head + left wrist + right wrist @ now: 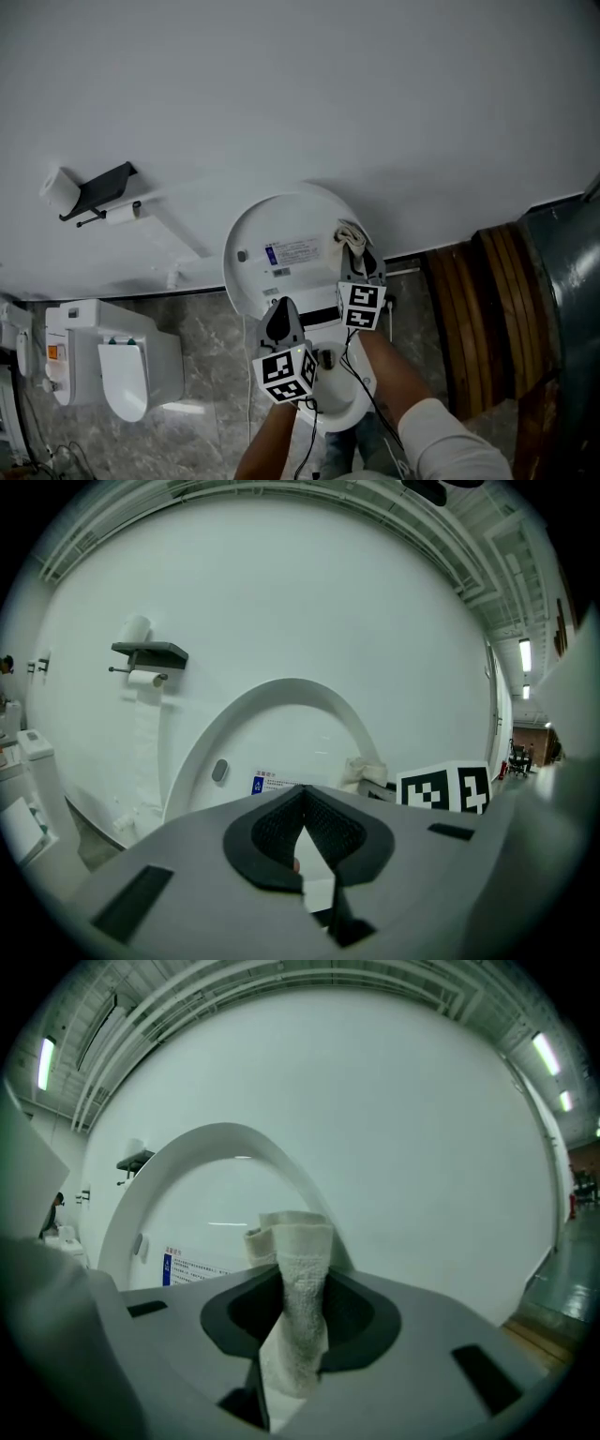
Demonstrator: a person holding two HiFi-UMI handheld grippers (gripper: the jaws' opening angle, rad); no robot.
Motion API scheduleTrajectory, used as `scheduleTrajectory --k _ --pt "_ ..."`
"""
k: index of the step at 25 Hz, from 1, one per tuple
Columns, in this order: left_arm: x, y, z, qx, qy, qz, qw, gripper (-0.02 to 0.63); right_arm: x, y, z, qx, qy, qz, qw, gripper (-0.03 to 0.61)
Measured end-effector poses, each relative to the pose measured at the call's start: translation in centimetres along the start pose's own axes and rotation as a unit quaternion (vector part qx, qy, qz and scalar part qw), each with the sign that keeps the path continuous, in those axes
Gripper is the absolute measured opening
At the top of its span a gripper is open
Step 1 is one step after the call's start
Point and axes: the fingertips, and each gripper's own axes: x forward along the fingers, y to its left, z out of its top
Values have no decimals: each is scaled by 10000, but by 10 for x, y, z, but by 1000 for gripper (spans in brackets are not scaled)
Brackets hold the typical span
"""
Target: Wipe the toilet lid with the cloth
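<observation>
The white toilet lid (281,234) stands raised against the wall, with a printed label (292,251) on its inner face. My right gripper (357,258) is shut on a cream cloth (351,234), which sits at the lid's right edge. In the right gripper view the cloth (298,1288) is bunched upright between the jaws, the lid (202,1204) arching behind it. My left gripper (279,314) is shut and empty, lower and left, facing the lid (281,733). The cloth (364,772) shows at the right of the left gripper view.
A toilet-paper holder with a roll (94,192) hangs on the white wall at left. A second white fixture (117,366) stands on the marble floor at lower left. Wooden trim (483,309) and a dark panel (562,281) rise at right. The toilet bowl (342,394) lies below my arms.
</observation>
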Motion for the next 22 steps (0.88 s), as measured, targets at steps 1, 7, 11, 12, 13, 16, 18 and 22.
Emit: scheduleTrajectory --k 1,7,11,12,13,16,18,22 --pt "-1 0 1 5 -8 4 10000 12 0 -1 -1 -4 21 -45 10000 103" --pt "-11 26 6 43 -115 220 9997 12 -12 50 1 151 -151 423 9989 103" --pt "-22 65 3 -62 -223 487 9985 12 -27 141 -12 380 -205 1485 9880 103" --pt "-25 77 0 -90 -235 581 9980 12 -30 165 -16 387 -199 1725 9840 103" --pt "-27 89 -4 -131 -236 684 9973 12 -31 188 -21 354 -179 1946 9801 103" --pt "-38 122 -18 -281 -204 983 9946 12 -28 244 -42 141 -40 2429 9699 103" --pt "-45 141 -25 -342 -202 1134 9928 12 -17 269 -56 3 82 2554 9668 103" --pt "-61 174 -37 -493 -224 1415 9885 12 5 288 -78 -288 318 2389 9701 103"
